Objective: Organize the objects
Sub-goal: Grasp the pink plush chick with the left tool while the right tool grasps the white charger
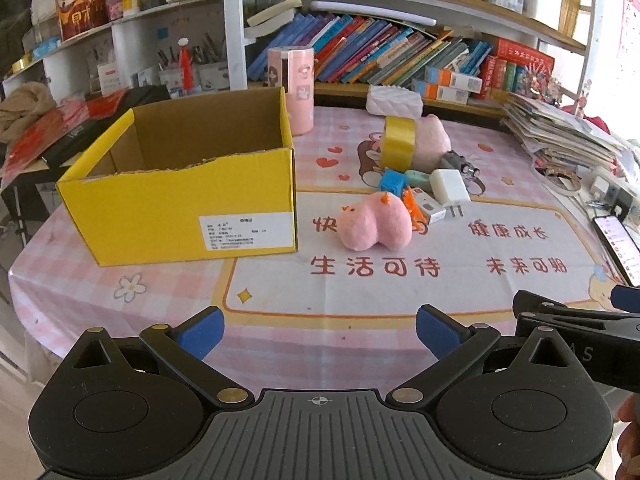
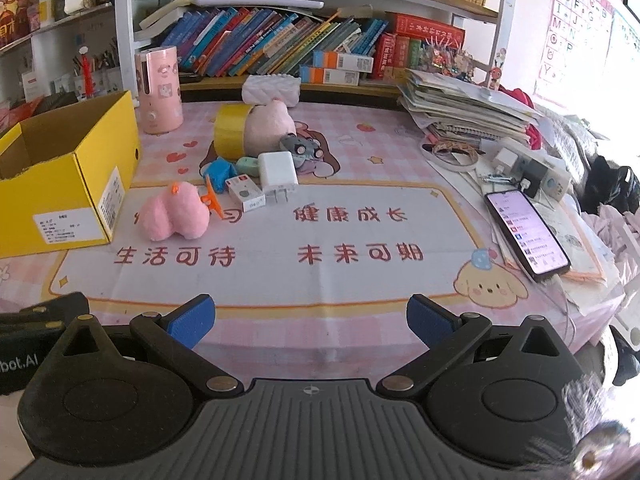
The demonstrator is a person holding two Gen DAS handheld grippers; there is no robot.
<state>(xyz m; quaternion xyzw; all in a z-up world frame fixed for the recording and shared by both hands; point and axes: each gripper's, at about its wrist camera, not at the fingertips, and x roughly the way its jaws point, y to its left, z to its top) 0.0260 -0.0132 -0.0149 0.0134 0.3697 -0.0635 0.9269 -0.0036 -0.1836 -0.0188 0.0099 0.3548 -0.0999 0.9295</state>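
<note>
My left gripper (image 1: pixel 318 334): jaws spread wide, blue pads well apart, nothing between them, held low over the near edge of the pink checked tablecloth (image 1: pixel 360 292). My right gripper (image 2: pixel 311 322): likewise wide open and empty; its black body shows at the right of my left jaws. Ahead of both, bare printed cloth with red characters. Next out, ahead and slightly right of my left jaws, ahead-left of my right: pink plush pig (image 1: pixel 376 222), lying on the cloth, long axis roughly crosswise to my fingers, snout end pointing left toward the box. Left of it, just apart: yellow cardboard box (image 1: pixel 180 200), open-topped, label on the near wall, interior as far as visible empty. Just behind the pig, touching or nearly so: orange clip (image 1: pixel 414 206), small white labelled box (image 1: pixel 430 208), white plug charger (image 1: pixel 450 188) with prongs toward me, blue tape dispenser (image 1: pixel 392 182), mint eraser-like piece (image 1: pixel 418 180). Beyond that cluster: yellow ribbon roll (image 1: pixel 398 144) on edge against a second pink plush (image 1: pixel 432 140), grey toy (image 1: pixel 460 162) beside it. Far left of these, behind the box: pink cylindrical canister (image 1: pixel 294 88). Right of my right jaws: lit phone (image 2: pixel 526 234), paper stack (image 2: pixel 460 108). Farthest: bookshelf (image 2: pixel 300 48).
</note>
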